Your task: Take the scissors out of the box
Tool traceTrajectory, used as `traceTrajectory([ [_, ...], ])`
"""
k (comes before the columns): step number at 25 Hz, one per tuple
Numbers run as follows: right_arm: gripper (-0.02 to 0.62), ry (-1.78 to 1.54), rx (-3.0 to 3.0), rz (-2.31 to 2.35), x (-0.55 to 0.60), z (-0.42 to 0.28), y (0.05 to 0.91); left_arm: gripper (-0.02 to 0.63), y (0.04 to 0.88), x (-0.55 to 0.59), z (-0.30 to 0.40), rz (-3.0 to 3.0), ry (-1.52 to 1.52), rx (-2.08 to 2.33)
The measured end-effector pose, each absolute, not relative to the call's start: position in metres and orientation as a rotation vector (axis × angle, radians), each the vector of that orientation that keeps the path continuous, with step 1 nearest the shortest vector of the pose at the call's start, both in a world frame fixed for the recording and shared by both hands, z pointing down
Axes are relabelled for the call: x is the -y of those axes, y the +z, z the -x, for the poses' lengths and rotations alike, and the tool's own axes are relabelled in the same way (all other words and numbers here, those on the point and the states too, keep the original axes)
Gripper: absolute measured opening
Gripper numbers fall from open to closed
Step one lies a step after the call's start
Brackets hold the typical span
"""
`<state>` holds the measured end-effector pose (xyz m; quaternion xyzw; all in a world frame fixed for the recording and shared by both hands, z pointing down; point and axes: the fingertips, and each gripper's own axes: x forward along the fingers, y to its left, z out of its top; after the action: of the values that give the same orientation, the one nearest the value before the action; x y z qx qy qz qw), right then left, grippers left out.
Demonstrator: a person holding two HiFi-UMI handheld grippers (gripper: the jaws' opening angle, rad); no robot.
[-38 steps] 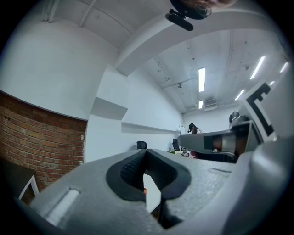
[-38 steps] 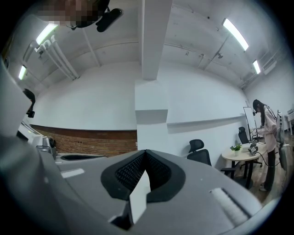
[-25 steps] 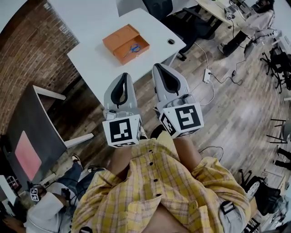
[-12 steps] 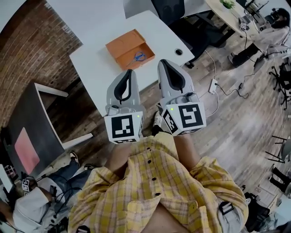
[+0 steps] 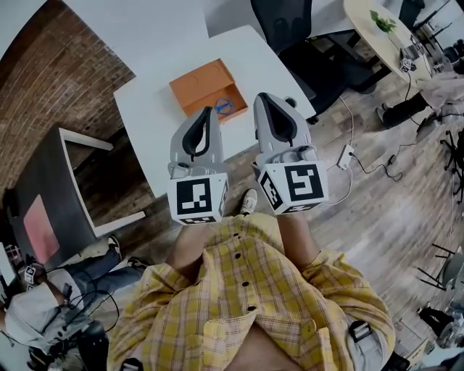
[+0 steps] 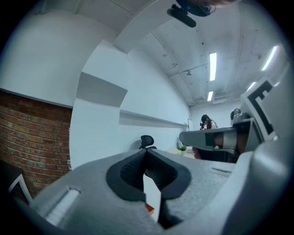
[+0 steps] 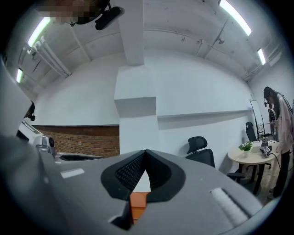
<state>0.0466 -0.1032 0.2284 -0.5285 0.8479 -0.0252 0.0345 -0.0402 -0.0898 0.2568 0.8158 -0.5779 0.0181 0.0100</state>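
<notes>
An open orange box [image 5: 205, 85] lies on a white table [image 5: 148, 116], with blue-handled scissors [image 5: 227, 107] in its near right part. Both grippers are held level in front of me, short of the box. In the head view, my left gripper [image 5: 206, 111] has its tips meeting over the table's near edge, just beside the box's near side. My right gripper [image 5: 261, 96] is also shut, with its tips right of the scissors. Neither holds anything. A strip of the orange box [image 7: 137, 204] shows through the right gripper [image 7: 146, 151] jaw gap. The left gripper [image 6: 147, 149] faces a white wall.
A black office chair [image 5: 288, 22] stands behind the table's far right corner. A grey chair [image 5: 51, 203] is left of the table, by a brick wall. A seated person [image 5: 43, 319] is at the lower left. A power strip [image 5: 346, 156] and cables lie on the wooden floor.
Both grippers have moved forward to the table together, and the box and scissors now lie just beyond their tips. Both stayed shut.
</notes>
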Motion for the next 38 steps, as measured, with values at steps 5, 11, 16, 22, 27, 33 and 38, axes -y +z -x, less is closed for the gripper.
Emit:
traceTrajectory([
  [5, 0.005, -0.101, -2.636, 1.583, 0.119, -0.061, 0.236, 0.000, 0.265, 0.105, 0.027, -2.486, 0.061, 1.837],
  [11, 0.005, -0.157, -2.665, 1.586, 0.141, -0.058, 0.253, 0.000, 0.283, 0.123, 0.026, -2.461, 0.136, 1.835],
  [16, 0.005, -0.181, -2.673, 1.623, 0.169, -0.051, 0.269, 0.000, 0.301, 0.156, 0.037, -2.452, 0.197, 1.809],
  [22, 0.005, -0.230, -2.672, 1.671, 0.197, -0.041, 0.289, -0.005, 0.317, 0.187, 0.046, -2.455, 0.226, 1.752],
  [27, 0.005, -0.271, -2.668, 1.701, 0.217, -0.032, 0.301, -0.005, 0.333, 0.208, 0.053, -2.457, 0.322, 1.735],
  [33, 0.005, -0.325, -2.673, 1.720, 0.234, -0.030, 0.320, -0.005, 0.359, 0.226, 0.053, -2.445, 0.414, 1.674],
  [38, 0.005, -0.372, -2.675, 1.735, 0.251, -0.027, 0.333, -0.005, 0.385, 0.239, 0.052, -2.434, 0.512, 1.592],
])
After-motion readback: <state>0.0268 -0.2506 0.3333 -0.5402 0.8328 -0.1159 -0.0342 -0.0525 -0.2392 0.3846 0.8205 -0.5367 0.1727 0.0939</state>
